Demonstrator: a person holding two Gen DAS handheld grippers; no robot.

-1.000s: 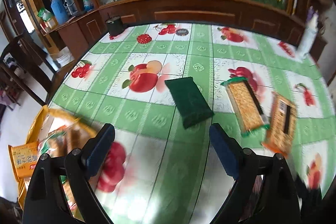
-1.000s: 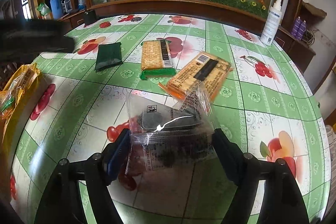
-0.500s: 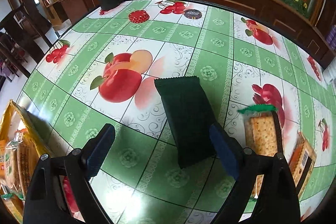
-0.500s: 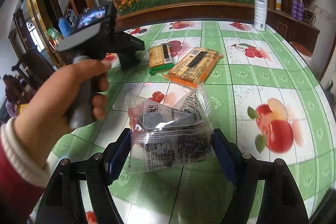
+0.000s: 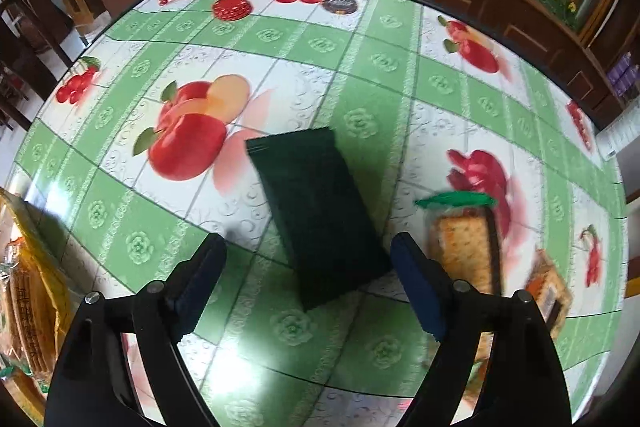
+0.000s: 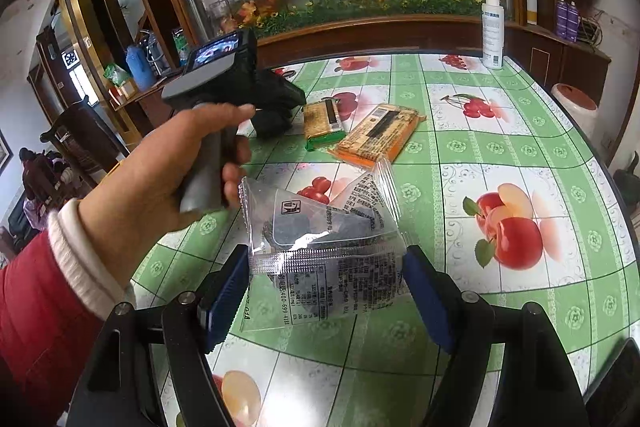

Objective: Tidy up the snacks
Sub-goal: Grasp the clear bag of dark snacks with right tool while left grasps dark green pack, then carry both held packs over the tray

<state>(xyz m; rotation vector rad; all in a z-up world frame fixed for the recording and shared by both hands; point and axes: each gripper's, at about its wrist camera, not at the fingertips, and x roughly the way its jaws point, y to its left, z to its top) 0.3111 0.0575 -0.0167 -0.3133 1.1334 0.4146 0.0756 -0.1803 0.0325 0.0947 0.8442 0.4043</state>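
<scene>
Closer now than a moment ago, the left hand-held gripper (image 5: 308, 287) has come down over the dark green snack pack (image 5: 316, 211), and the pack looks much bigger between its two blue fingers (image 5: 204, 283). Its jaws are wide apart and touch nothing. The green pack lies flat on the worktop (image 5: 360, 59), with its near end between the finger tips.

Just to the right of it lies a cracker pack with a green end (image 5: 460, 247), and past that an orange cracker pack (image 5: 548, 287). At the far left edge sits a yellow bag (image 5: 36, 275) that already has snacks inside.

The right hand-held gripper (image 6: 326, 287) holds a clear snack pack (image 6: 320, 243) with dark bits inside, up off the worktop. The pack fills the gap between the two fingers, so the jaws look closed on it. From this side, the person's left hand (image 6: 168, 179) can be seen gripping the handle of the other tool, out over the dark pack.

I think the step now is picking up the green pack. Next, the left tool should go a bit lower, so its fingers sit on both long sides of the pack, then squeeze and lift. After that, the pack most likely goes into the yellow bag. The pack is thin and flat, so the fingers must get low enough to catch it
</scene>
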